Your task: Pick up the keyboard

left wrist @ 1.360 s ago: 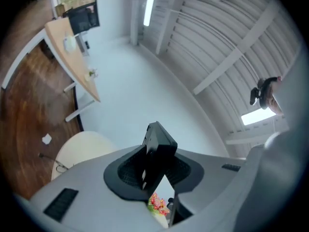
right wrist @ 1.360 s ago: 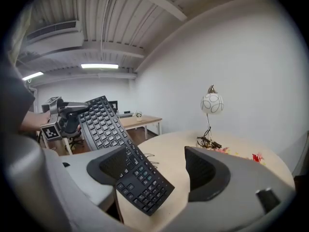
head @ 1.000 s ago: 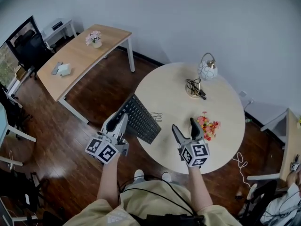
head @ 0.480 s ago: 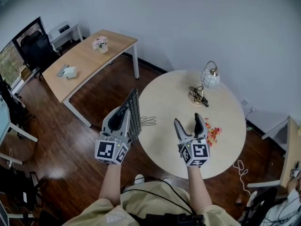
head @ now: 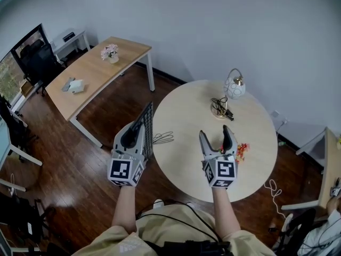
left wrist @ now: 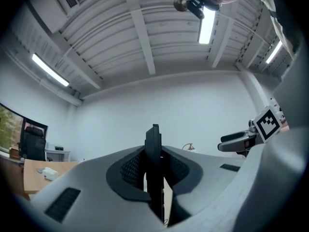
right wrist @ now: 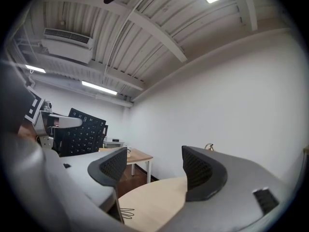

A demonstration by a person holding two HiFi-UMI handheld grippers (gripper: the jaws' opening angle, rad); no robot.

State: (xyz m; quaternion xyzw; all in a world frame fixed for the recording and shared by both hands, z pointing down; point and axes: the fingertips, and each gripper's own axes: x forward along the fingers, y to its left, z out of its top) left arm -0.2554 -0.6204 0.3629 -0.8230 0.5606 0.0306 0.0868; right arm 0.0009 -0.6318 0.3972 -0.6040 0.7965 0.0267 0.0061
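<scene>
Between the pads of the left gripper [left wrist: 154, 164] stands the black keyboard [left wrist: 153, 141], clamped by one thin edge, with the jaws pressed hard against both its faces. From the head view the board is turned up on its long side, its keys facing the wooden floor side and its back towards the round table [head: 186, 113]. It hangs just beside the table's left rim and looks clear of the tabletop, though I cannot tell how far above it. Its coiled cable [head: 164, 137] trails from the lower end onto the table.

Over the table's near side, the right gripper [head: 216, 136] is held level, jaws apart with nothing between them but a view of bare tabletop and wall. Just beyond its tips lies a scatter of bright sweets [head: 242, 149]; farther back are a dark tangle of wire [head: 221, 106] and a small globe lamp [head: 235, 83]. A long desk [head: 93, 73] with a flower pot [head: 110, 52] stands well apart, to the left.

By my reading, the pick-up is as good as made: the lift is the step in hand, carried by one gripper alone. The next move calls for a firm, steady pinch, since a long board held by one edge may swing or slip, and for minding the cable so it does not drag across the table.
</scene>
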